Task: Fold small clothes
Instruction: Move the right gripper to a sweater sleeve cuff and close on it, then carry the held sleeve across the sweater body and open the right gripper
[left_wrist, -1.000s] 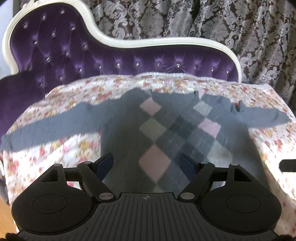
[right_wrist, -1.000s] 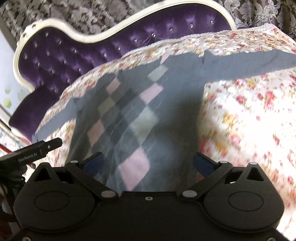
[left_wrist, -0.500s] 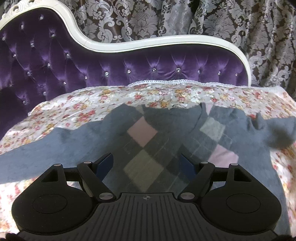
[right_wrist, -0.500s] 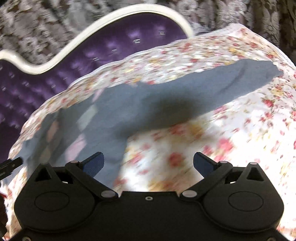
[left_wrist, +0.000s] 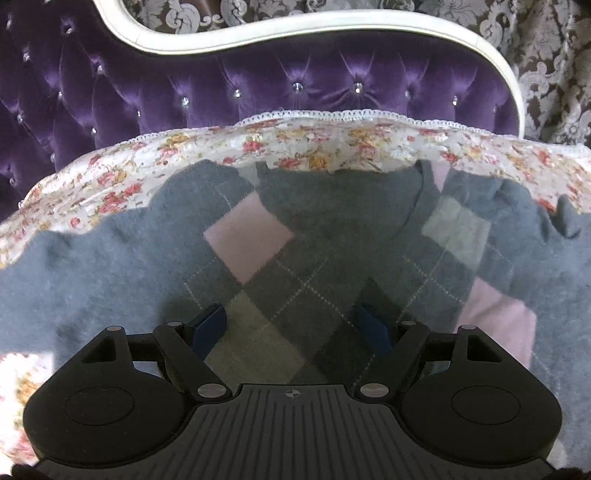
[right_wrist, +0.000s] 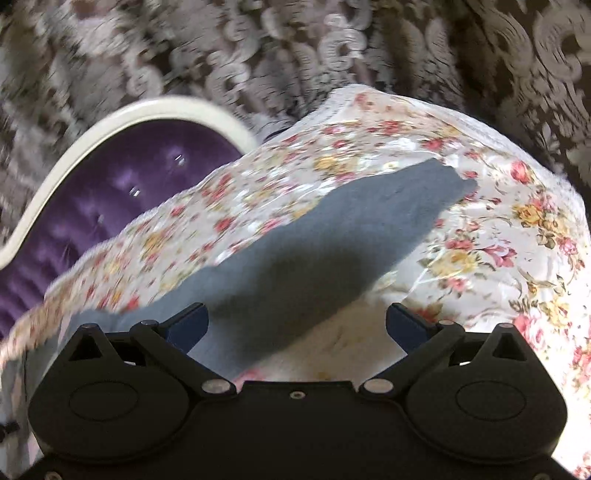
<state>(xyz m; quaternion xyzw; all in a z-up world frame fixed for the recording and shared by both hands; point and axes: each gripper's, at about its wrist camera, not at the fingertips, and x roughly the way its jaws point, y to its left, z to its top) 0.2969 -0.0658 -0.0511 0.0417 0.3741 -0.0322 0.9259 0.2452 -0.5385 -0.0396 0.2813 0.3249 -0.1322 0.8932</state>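
grey argyle sweater (left_wrist: 295, 258) lies flat on floral cover (left_wrist: 295, 144). left gripper (left_wrist: 291, 325) jaws opening over chest, right gripper (right_wrist: 295, 317) gaping over sleeve (right_wrist: 332, 251), both empty. soft, floppy knit; prob best pinched at cuff/shoulder.

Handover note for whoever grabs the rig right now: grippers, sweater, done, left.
Left gripper: jaws opening, nothing between the pads, over the argyle chest of the sweater.
Right gripper: jaws open, empty, over the sweater's sleeve.
Sweater lies spread face up on the floral cover of the purple sofa, sleeves out to the sides.
Done: laid out flat. No fold made yet.
Left: fold the sleeves in, then the body.
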